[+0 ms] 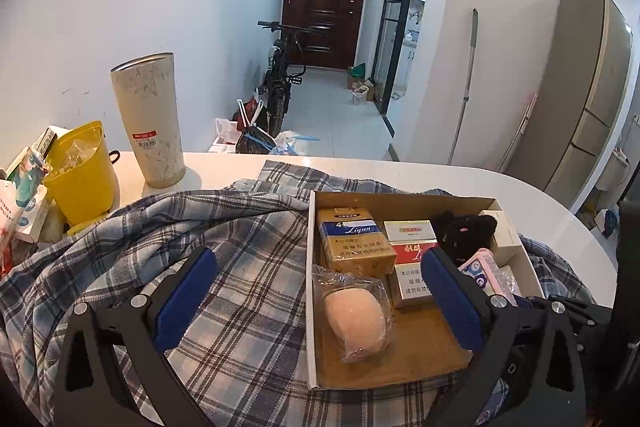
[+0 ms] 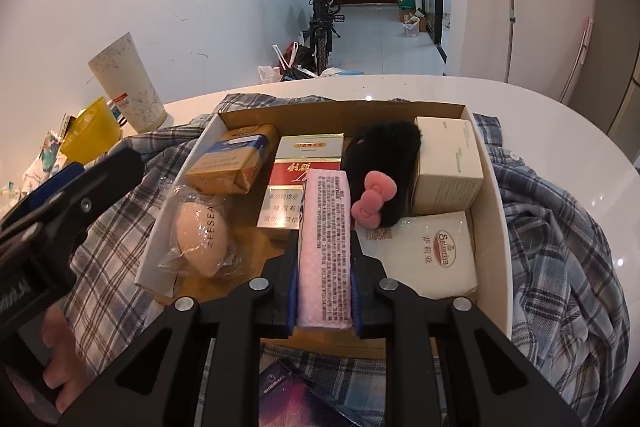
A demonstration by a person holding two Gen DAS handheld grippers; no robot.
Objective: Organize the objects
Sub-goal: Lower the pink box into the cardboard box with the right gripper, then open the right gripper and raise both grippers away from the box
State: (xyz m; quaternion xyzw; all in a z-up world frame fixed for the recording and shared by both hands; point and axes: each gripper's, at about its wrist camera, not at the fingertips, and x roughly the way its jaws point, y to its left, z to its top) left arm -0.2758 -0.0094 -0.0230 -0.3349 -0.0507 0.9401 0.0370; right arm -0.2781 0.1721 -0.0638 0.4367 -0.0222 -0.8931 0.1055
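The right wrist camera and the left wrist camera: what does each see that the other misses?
Only the right wrist view shows the white Saizeriya packet, the cream carton in full, the pink bow on the black fuzzy item, and the right gripper shut on the pink packet.

Only the left wrist view shows the left gripper open above the shirt and box edge, plus the wardrobe.

Both show the cardboard box, Liqun pack, wrapped makeup sponge, plaid shirt, tumbler, yellow tub and bicycle.
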